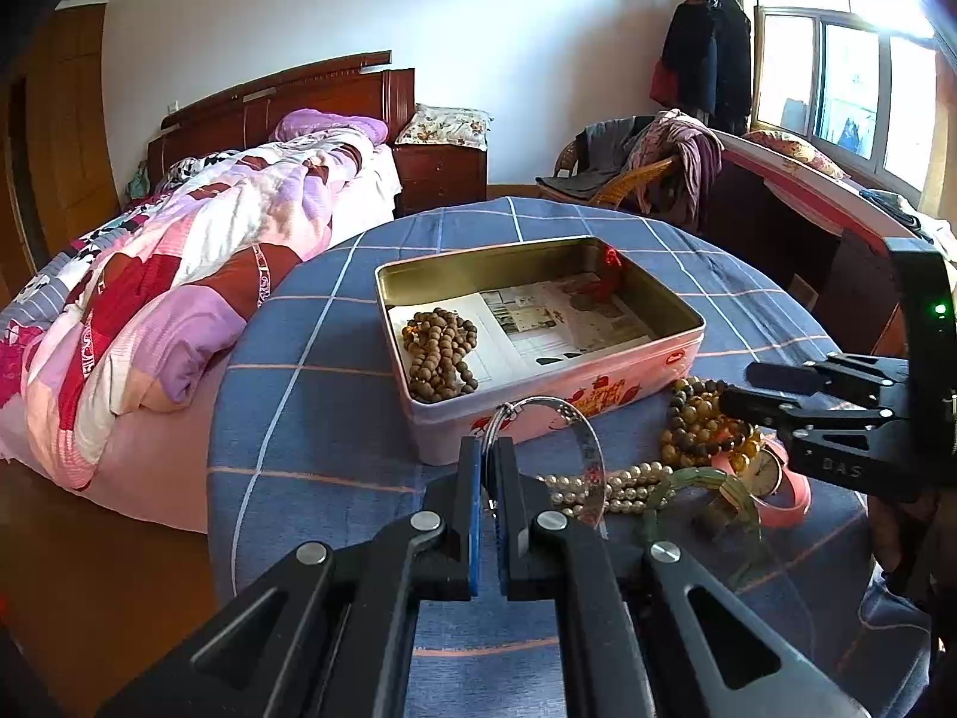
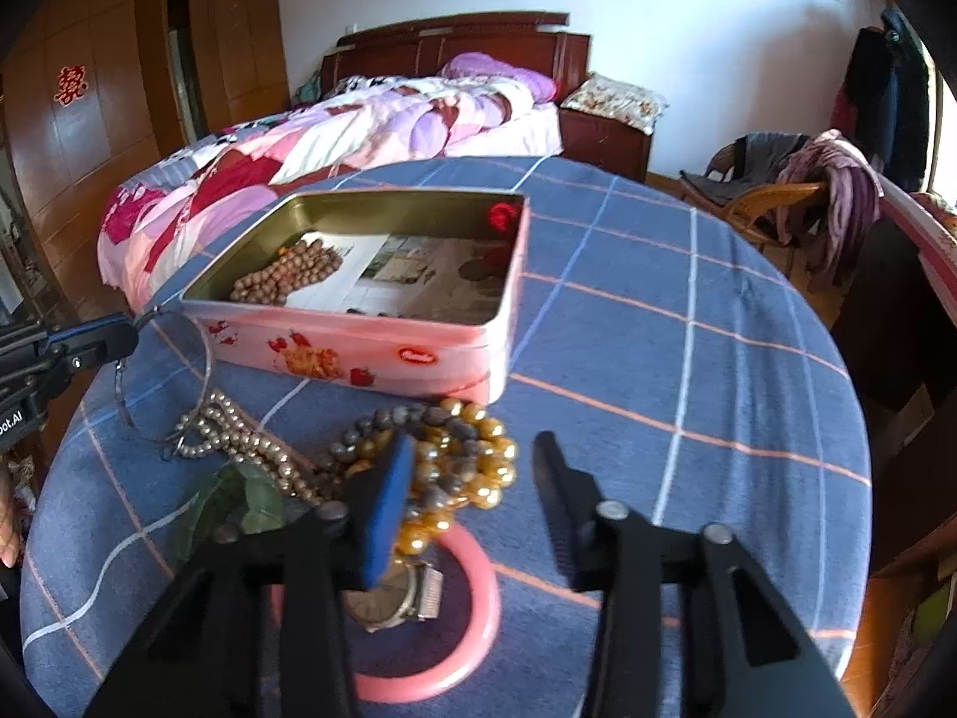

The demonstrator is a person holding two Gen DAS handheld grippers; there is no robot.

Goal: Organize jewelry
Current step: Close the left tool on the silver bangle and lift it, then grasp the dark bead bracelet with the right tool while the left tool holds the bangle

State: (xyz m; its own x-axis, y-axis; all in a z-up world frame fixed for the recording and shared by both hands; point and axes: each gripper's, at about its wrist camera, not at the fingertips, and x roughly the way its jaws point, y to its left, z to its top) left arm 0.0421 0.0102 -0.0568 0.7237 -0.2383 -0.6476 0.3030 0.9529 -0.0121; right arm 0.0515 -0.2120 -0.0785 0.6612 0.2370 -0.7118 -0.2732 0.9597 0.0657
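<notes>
The left gripper [image 1: 489, 449] pinches a thin silver bangle [image 1: 556, 413] near the pink rectangular tin [image 1: 562, 395]; the right gripper [image 2: 472, 466] gapes over glossy amber beads [image 2: 478, 461].

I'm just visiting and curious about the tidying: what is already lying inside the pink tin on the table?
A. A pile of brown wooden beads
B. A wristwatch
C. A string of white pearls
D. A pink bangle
A: the brown wooden beads lie in a corner of the pink tin, while the pearls, the pink bangle and the wristwatch are all on the tablecloth outside it.
</notes>
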